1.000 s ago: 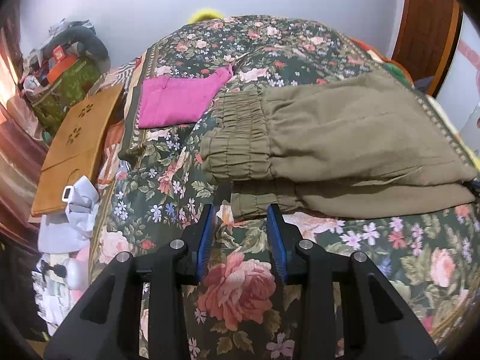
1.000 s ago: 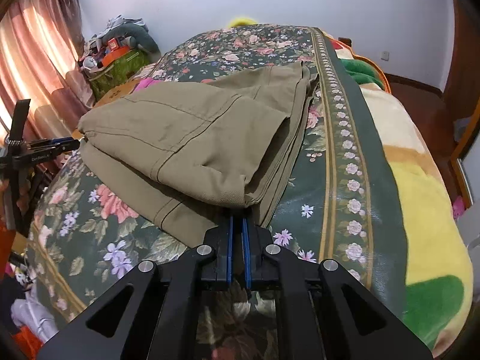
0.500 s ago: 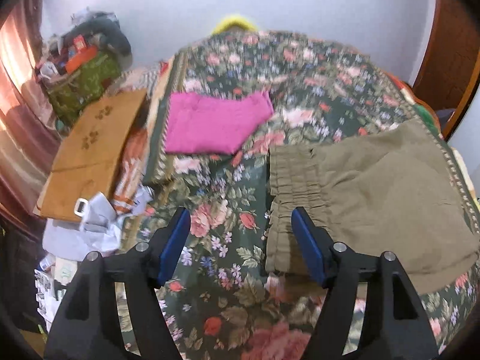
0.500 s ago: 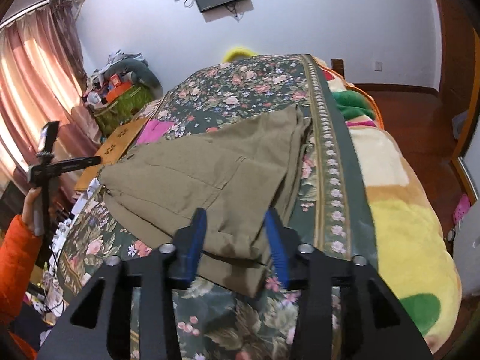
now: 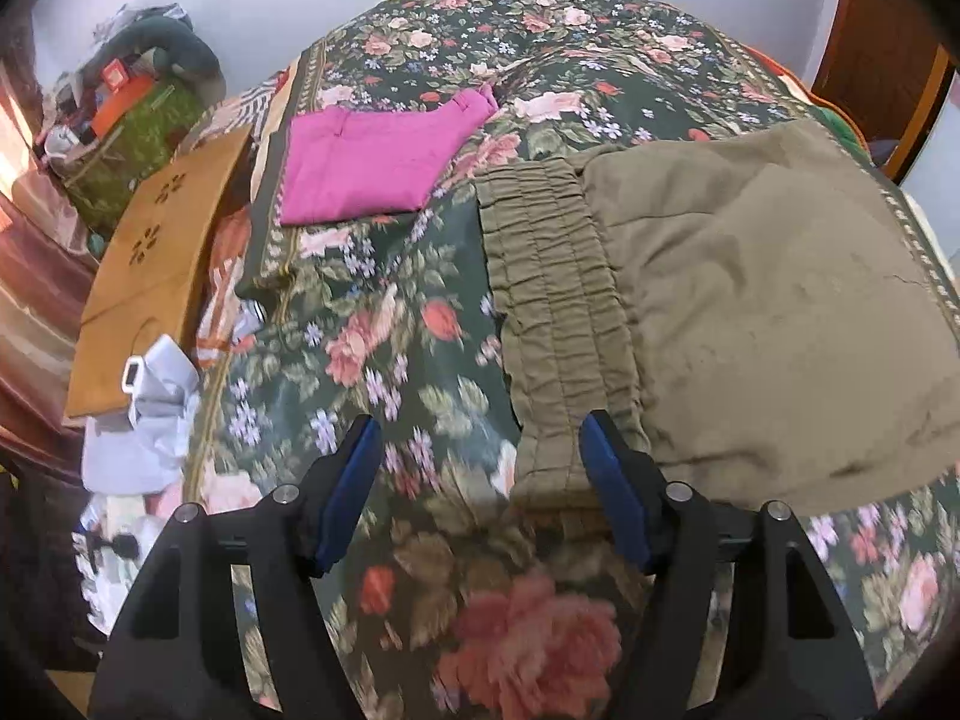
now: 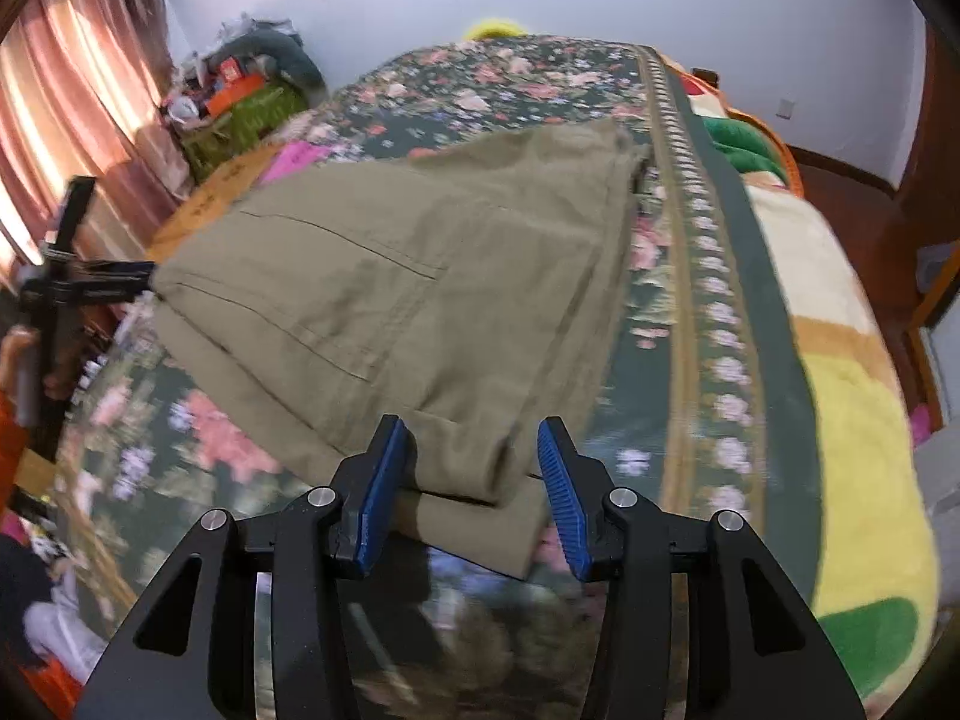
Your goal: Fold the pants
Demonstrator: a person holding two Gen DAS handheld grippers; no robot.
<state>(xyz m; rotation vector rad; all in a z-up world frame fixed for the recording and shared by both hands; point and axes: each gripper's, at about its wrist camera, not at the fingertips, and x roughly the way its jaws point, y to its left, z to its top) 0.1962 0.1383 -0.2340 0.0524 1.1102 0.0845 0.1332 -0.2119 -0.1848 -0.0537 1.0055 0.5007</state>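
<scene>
Two grippers hang released over folded olive pants (image 5: 750,312) on the bed (image 5: 390,372).

Both the left gripper (image 5: 480,492) and right gripper (image 6: 465,480) stand with jaws spread, gripping nothing. The pants lie toward the bed's right edge, a pink garment (image 5: 372,168) near its left edge. Soft, light, limp cloth, I'd judge; best pinched at the gathered waistband (image 5: 552,300) and the layered near corner (image 6: 480,468).
</scene>
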